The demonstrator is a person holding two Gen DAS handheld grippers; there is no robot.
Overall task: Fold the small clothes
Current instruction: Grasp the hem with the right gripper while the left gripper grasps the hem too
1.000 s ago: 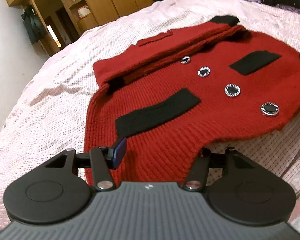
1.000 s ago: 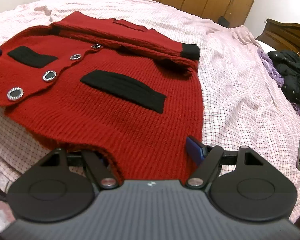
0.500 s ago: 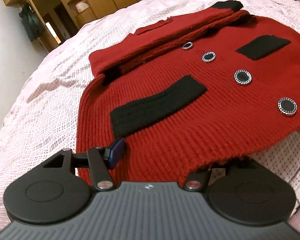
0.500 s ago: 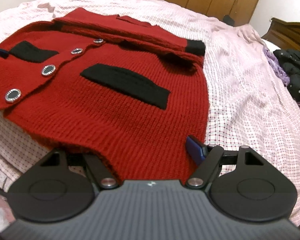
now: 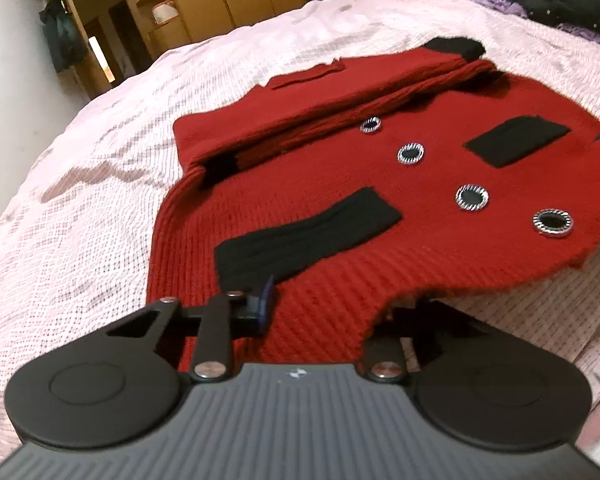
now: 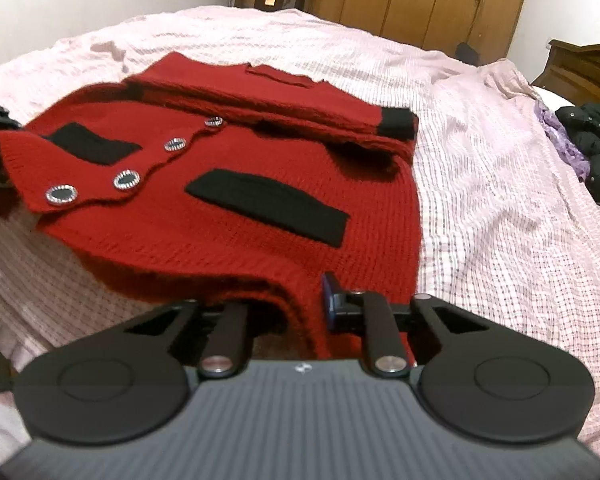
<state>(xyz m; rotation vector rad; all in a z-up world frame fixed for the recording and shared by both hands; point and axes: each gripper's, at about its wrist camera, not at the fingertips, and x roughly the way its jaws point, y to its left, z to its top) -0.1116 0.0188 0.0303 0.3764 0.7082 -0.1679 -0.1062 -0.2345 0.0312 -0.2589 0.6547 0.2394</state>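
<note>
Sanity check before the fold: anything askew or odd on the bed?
Nothing damaged. The red knit cardigan lies buttoned, sleeves folded across its top. Left gripper and right gripper have just been closing, each pinching a hem corner; the hem lifts off the pink checked sheet. Dark clothes sit aside.

no legible text, labels or numbers

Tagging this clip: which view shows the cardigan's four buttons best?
Left wrist view: the buttons on the cardigan are larger, sharper and nearer the middle. The right wrist view shows all four too, smaller, blurrier and off to the left.
</note>
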